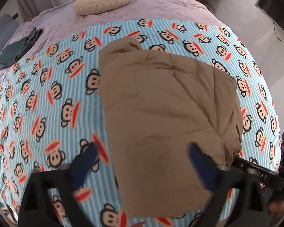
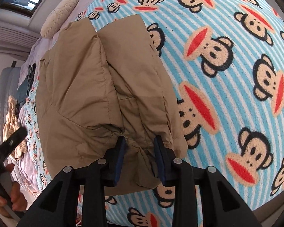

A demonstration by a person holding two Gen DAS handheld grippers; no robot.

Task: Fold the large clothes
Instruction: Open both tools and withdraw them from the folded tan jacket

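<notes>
A tan padded jacket (image 1: pixel 166 104) lies folded into a bundle on the blue striped monkey-print blanket (image 1: pixel 47 98). My left gripper (image 1: pixel 143 147) is open over its near left edge; one finger (image 1: pixel 89 158) is over the blanket and the other over the fabric. In the right wrist view the jacket (image 2: pixel 96 87) fills the left middle. My right gripper (image 2: pixel 141 140) has its fingers (image 2: pixel 121 155) partly apart with a fold of the jacket's near edge between them. The right gripper's body also shows in the left wrist view (image 1: pixel 255 170).
A cream round pillow (image 1: pixel 102 0) lies at the far end of the purple bedspread (image 1: pixel 161 5). Dark teal clothes (image 1: pixel 20 47) lie at the far left. A beige knit garment (image 2: pixel 11 124) lies at the left of the right wrist view. Grey floor (image 1: pixel 255 28) is beyond the bed.
</notes>
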